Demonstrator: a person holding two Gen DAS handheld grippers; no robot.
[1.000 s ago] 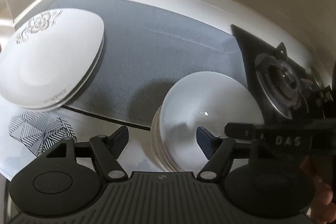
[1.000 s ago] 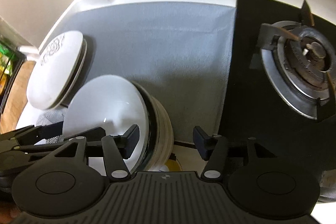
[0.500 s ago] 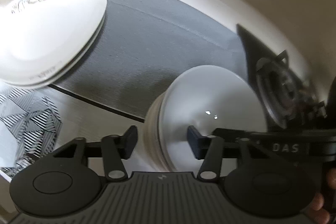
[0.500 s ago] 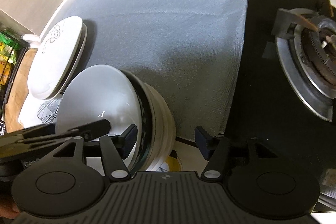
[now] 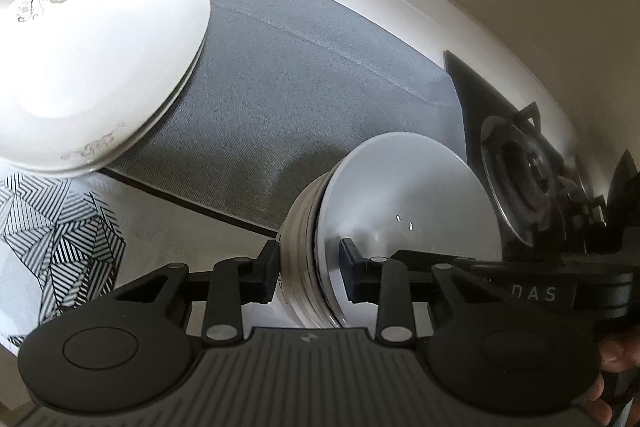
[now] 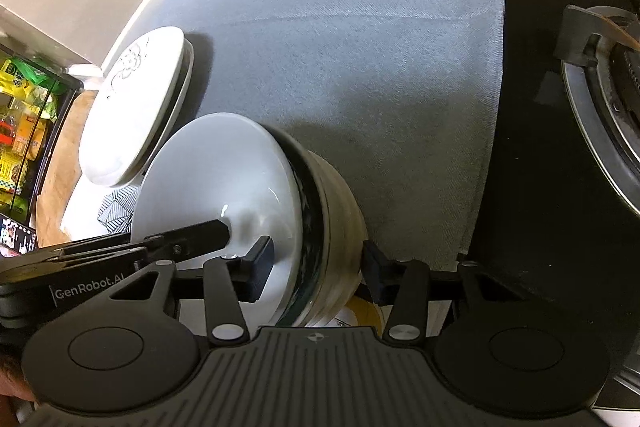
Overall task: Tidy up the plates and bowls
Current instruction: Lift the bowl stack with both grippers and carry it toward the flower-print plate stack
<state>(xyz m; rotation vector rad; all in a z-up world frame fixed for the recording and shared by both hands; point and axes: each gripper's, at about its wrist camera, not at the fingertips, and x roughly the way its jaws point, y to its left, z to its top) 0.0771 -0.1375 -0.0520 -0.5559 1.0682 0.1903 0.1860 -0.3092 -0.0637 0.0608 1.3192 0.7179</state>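
White bowls (image 5: 404, 211) sit nested in a stack near the counter's front edge. The left gripper (image 5: 308, 273) straddles the stack's rim at nine o'clock, jaws closing, pads not clearly pressing. The right gripper (image 6: 316, 267) straddles the opposite rim at three o'clock, also closing, contact unclear. Only the right view shows the dark inner bowl (image 6: 310, 203) and a shelf of packets (image 6: 24, 115). Only the left view shows a striped cloth (image 5: 60, 231). Beyond lie a grey mat (image 6: 360, 67), flowered plates (image 5: 88, 67) at ten o'clock and a burner (image 6: 604, 99) at two o'clock.
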